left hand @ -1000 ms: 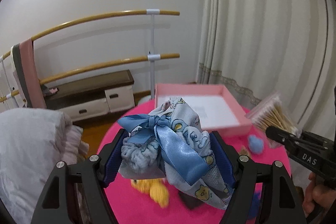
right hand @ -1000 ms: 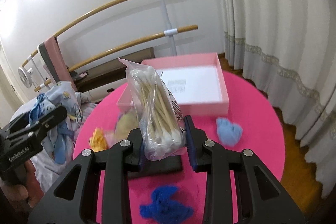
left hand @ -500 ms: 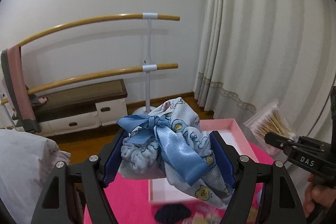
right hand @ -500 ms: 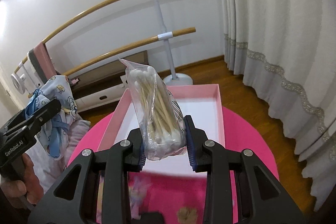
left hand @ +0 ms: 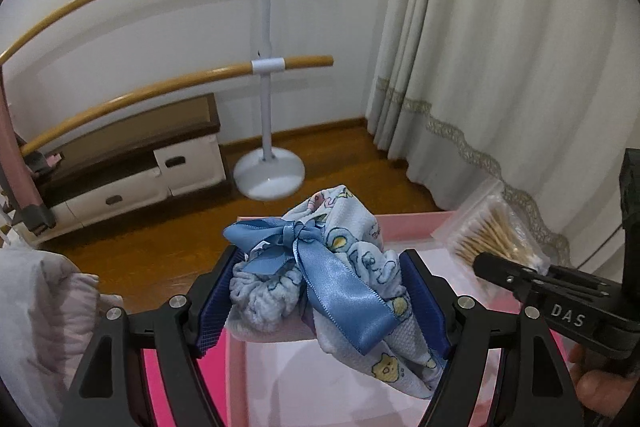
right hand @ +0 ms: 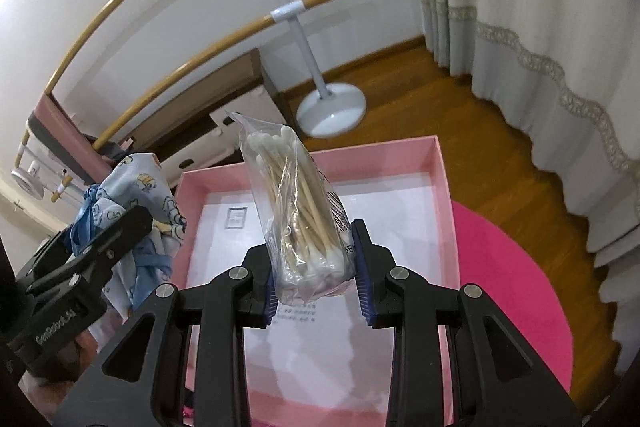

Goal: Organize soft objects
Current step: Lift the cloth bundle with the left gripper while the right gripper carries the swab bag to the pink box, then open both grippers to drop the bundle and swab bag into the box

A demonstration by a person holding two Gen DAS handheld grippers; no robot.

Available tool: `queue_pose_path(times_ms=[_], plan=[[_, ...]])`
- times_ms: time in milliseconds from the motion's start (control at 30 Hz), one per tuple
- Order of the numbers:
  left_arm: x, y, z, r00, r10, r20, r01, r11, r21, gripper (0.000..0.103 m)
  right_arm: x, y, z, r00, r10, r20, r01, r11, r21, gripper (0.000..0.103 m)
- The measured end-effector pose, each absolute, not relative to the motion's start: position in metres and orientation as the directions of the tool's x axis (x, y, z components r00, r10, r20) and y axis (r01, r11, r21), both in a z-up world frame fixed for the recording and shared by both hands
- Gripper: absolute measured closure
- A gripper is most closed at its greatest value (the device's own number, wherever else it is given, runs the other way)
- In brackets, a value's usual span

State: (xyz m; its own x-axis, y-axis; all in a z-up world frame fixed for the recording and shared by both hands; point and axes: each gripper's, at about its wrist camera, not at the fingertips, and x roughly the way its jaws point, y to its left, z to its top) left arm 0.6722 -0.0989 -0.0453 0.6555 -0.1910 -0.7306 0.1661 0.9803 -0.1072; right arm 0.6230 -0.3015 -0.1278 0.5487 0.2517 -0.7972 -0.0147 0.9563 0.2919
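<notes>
My left gripper (left hand: pixel 320 301) is shut on a light blue printed cloth bundle (left hand: pixel 352 255) tied with a blue satin bow. It hangs over the left side of the pink box (left hand: pixel 404 225). My right gripper (right hand: pixel 316 273) is shut on a clear bag of cotton swabs (right hand: pixel 296 211), held upright above the white floor of the pink box (right hand: pixel 440 195). In the right wrist view the cloth bundle (right hand: pixel 148 195) and the left gripper (right hand: pixel 100 255) show at the left edge of the box. In the left wrist view the swab bag (left hand: pixel 496 235) shows at the right.
The box rests on a round bright pink table (right hand: pixel 512 287). Behind it stand a ballet barre on a white base (left hand: pixel 268 175), a low cabinet (left hand: pixel 132 163) and pale curtains (left hand: pixel 500 47) over a wooden floor. Pale bedding (left hand: pixel 40 315) lies at the left.
Both grippers have travelled forward over the table with their loads, from above the loose soft items to above the pink box. The small objects on the table have dropped out of view.
</notes>
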Motion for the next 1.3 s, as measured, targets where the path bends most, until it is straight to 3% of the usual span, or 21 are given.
queue_pose_path(times_ms=[300,400,500,567,600,700,933,1300], plan=[[0.736,-0.137,-0.067,0.614,-0.139,-0.777,0.168,0.985,-0.043,0.024,0.642,-0.315,-0.157,0.509,0.247,-0.825,0.031,0.952,0.304,0.074],[0.748,-0.151,-0.077,0.596,-0.128,-0.793,0.163,0.986,-0.037,0.022,0.645,-0.316,-0.160,0.504,0.249,-0.827,0.043,0.949,0.312,0.069],[0.758,-0.159,-0.077,0.592,-0.112,-0.798,0.162,0.987,-0.018,0.014,0.644,-0.319,-0.160,0.517,0.258,-0.816,0.048,0.943,0.328,0.051],[0.746,-0.159,-0.073,0.609,-0.104,-0.786,0.159,0.987,-0.007,0.010,0.639,-0.320,-0.156,0.529,0.250,-0.811,0.058,0.943,0.328,0.027],[0.737,-0.157,-0.068,0.618,-0.102,-0.780,0.159,0.987,-0.003,0.009,0.637,-0.320,-0.153,0.536,0.249,-0.807,0.058,0.942,0.329,0.024],[0.728,-0.154,-0.056,0.648,-0.082,-0.757,0.145,0.989,0.017,0.002,0.627,-0.321,-0.145,0.561,0.249,-0.790,0.058,0.939,0.338,0.002],[0.694,-0.146,-0.023,0.716,-0.075,-0.694,0.123,0.992,0.020,0.000,0.589,-0.325,-0.111,0.630,0.235,-0.740,0.055,0.937,0.345,0.000],[0.560,-0.110,0.001,0.806,-0.106,-0.583,0.121,0.993,-0.013,0.000,0.495,-0.313,-0.052,0.729,0.219,-0.649,0.010,0.944,0.329,0.000]])
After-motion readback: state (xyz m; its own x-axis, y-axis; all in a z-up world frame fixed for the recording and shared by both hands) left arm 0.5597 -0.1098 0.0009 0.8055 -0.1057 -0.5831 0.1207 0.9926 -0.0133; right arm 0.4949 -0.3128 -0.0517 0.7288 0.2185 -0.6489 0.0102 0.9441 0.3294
